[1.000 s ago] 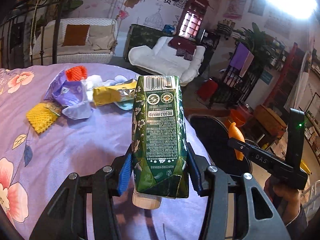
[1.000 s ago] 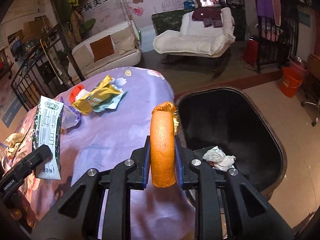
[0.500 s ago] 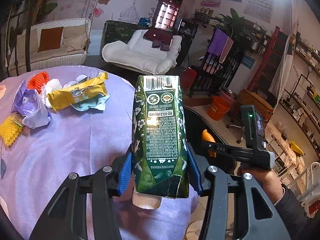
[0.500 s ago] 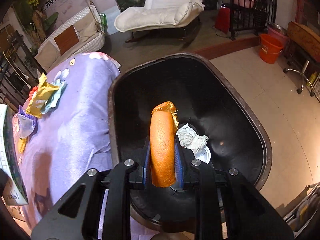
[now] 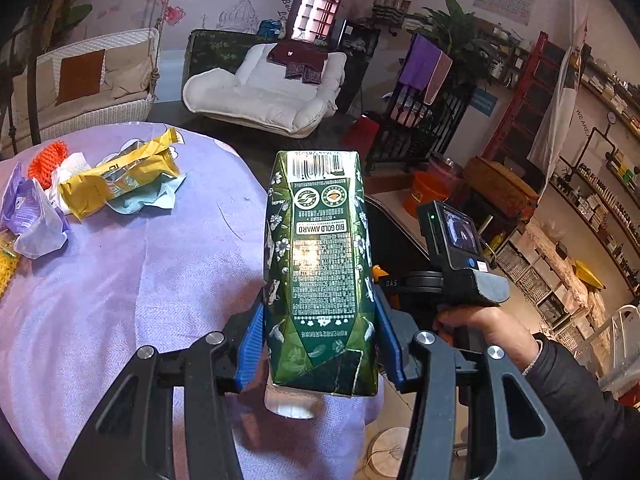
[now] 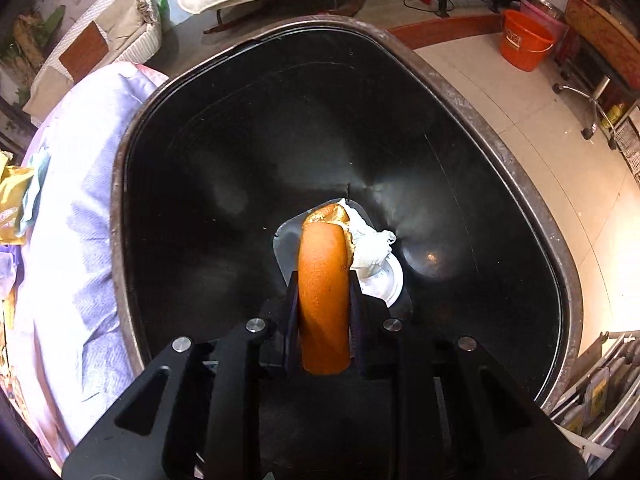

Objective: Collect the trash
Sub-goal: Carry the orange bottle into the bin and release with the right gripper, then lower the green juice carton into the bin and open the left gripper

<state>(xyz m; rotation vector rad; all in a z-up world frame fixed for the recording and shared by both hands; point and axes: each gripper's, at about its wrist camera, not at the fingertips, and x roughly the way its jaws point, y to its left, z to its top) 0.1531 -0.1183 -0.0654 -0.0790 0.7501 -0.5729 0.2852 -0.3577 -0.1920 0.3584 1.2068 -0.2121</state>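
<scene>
Two grippers each clamp trash. Only the left wrist view shows the left gripper (image 5: 320, 340) pinching a green carton (image 5: 318, 272) above the purple tablecloth (image 5: 120, 280), wrappers (image 5: 116, 180) farther back. Only the right wrist view shows the right gripper (image 6: 323, 308) squeezing an orange peel (image 6: 324, 292) over the black bin (image 6: 240, 160), crumpled tissue (image 6: 372, 244) at its bottom.

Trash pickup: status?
Done: crumpled tissue already in the black bin. In hand: right tongs hold orange peel over the bin; left tongs grip the green carton. Left: yellow wrapper and other scraps on the table.
</scene>
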